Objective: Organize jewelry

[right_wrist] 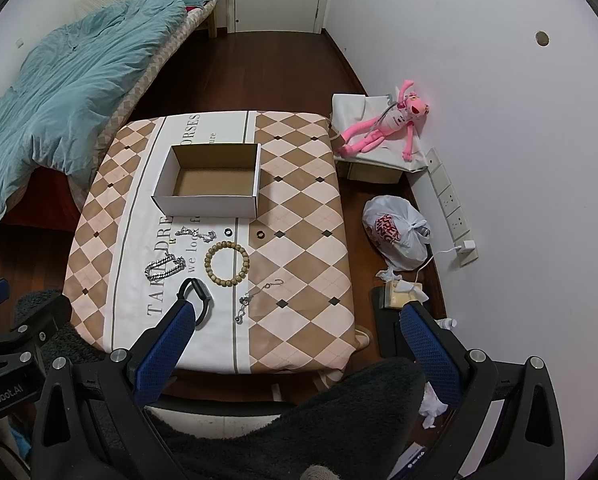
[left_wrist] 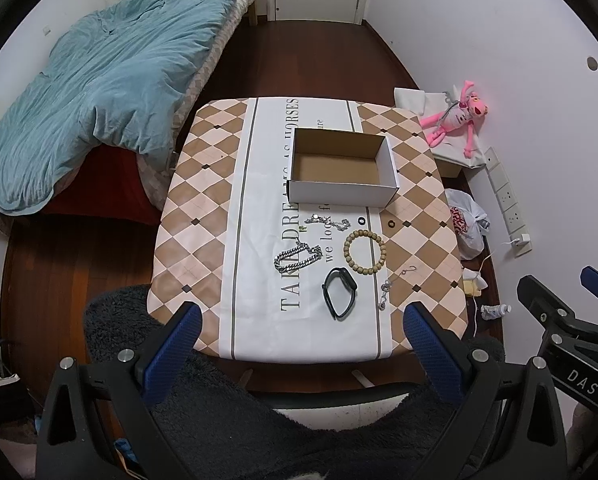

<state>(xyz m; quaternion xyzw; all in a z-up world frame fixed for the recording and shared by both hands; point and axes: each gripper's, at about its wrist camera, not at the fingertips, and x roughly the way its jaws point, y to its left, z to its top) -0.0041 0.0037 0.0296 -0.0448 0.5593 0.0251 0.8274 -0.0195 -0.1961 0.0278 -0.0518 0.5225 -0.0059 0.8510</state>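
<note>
I hold both grippers back over the near edge of the worktop (left_wrist: 203,208), above a dark fleece that covers my lap, and nothing has been picked up yet: I judge this to be the very start, with every piece still to go into the box.

Going from the left: my left gripper (left_wrist: 303,328) is spread wide and carries nothing. Ahead of it, on the white band of the cloth, lies the heavy silver chain bracelet (left_wrist: 297,259), folded on itself with its long axis running left to right. Beyond it, nearer the box, a thinner silver chain (left_wrist: 328,222) stretches sideways in a loose line. Next comes the black watch band (left_wrist: 340,292), a flattened loop whose long axis runs from the near edge away towards the box, tilted slightly right. Just past it is the wooden bead bracelet (left_wrist: 364,251), a round ring with no real long axis. Two small dark rings (left_wrist: 361,222) sit apart close to the box front. Furthest right, a thin hooked chain (left_wrist: 395,286) lies diagonally, hook end far and right.

The open cardboard box (left_wrist: 341,191) stands upright and empty at the far middle of the worktop, its long side facing me.

My right gripper (right_wrist: 297,330) is likewise spread and empty. The next move, I think, calls for reaching forward and lowering onto one piece; the watch band is nearest.
</note>
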